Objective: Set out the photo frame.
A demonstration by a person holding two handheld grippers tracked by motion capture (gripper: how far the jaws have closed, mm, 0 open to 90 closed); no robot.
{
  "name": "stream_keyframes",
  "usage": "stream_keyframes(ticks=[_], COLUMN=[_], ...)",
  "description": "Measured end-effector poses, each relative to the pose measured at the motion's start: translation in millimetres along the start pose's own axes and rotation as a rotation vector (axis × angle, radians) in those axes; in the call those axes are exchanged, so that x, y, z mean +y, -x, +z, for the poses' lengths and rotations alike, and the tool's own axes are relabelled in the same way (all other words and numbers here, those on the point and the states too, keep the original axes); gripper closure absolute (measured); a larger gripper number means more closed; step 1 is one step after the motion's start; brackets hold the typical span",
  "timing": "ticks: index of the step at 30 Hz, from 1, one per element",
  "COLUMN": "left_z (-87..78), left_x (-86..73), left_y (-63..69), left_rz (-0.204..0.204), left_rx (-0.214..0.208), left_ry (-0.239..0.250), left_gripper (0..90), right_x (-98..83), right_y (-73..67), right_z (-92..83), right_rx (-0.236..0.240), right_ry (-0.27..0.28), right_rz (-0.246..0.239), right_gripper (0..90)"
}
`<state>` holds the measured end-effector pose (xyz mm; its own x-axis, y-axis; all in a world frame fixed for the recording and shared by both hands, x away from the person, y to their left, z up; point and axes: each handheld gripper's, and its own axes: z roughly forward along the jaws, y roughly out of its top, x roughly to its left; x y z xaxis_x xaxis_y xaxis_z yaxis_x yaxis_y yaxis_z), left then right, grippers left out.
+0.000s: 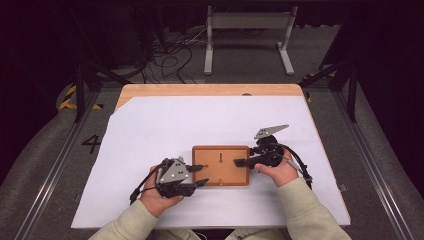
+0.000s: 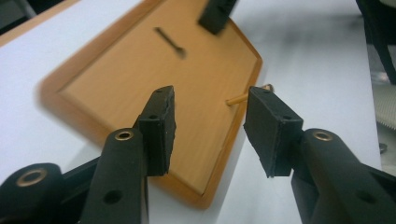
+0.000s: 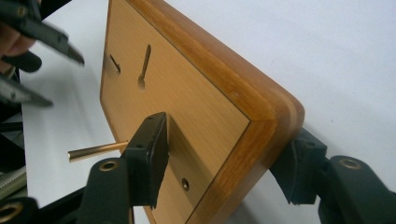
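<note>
A wooden picture frame (image 1: pixel 220 148) lies back side up on the white sheet, near the table's front middle. Its panel (image 2: pixel 116 79) has a dark keyhole slot (image 2: pixel 170 41). A thin brass pin (image 2: pixel 238 97) sticks out near the rim on the frame's left side. My left gripper (image 1: pixel 205 174) is at that left edge, open, with nothing between its pads; the pin lies just past the tips of the left gripper (image 2: pixel 210 100). My right gripper (image 1: pixel 239 163) is rolled on its side at the frame's right edge. In the right gripper view this gripper (image 3: pixel 229 128) has one pad on the panel (image 3: pixel 201 93) and one behind the rim.
The white sheet (image 1: pixel 210 120) covers most of a wooden table (image 1: pixel 210 90), with open room behind and to both sides of the frame. Beyond the far edge, a grey metal stand (image 1: pixel 247 22) and loose cables (image 1: pixel 170 55) sit on the floor.
</note>
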<state>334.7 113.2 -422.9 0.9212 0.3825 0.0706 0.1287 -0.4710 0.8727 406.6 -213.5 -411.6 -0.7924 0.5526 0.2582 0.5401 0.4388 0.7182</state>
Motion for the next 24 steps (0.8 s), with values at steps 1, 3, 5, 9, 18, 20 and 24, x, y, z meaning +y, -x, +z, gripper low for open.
stream_keyframes(ticks=[1,3,5,9,18,20,24], left_z=[-4.4,-13.8,-22.2,-33.3,-31.0,-30.4,-27.3], left_x=[-1.0,-3.3,-5.9,-12.9,-26.6,-27.6,-30.5], left_y=[-2.7,-8.5,-14.9,-29.5,-46.4,-47.6,-51.8], left_rz=[-0.014,-0.047,-0.081,-0.150,-0.220,-0.224,-0.234], left_rx=[0.011,0.030,0.059,0.111,0.139,0.143,0.159], left_ry=[0.015,0.038,0.061,0.087,0.031,0.025,0.017], left_gripper=[52.9,52.8,52.9,52.8,45.0,45.0,45.0], right_x=[-0.3,-0.9,-1.8,-3.0,-6.9,-7.4,-9.6], right_y=[-2.3,-7.4,-13.0,-26.3,-49.6,-52.1,-59.8], right_z=[-1.6,-5.2,-9.3,-16.6,-28.8,-29.9,-33.8], right_rx=[-0.005,-0.017,-0.028,-0.065,-0.107,-0.111,-0.110], right_ry=[0.002,0.003,-0.001,-0.019,-0.078,-0.085,-0.108], right_rz=[-0.013,-0.047,-0.083,-0.176,-0.308,-0.318,-0.344], right_gripper=[43.6,45.2,47.1,49.3,55.6,56.4,59.3])
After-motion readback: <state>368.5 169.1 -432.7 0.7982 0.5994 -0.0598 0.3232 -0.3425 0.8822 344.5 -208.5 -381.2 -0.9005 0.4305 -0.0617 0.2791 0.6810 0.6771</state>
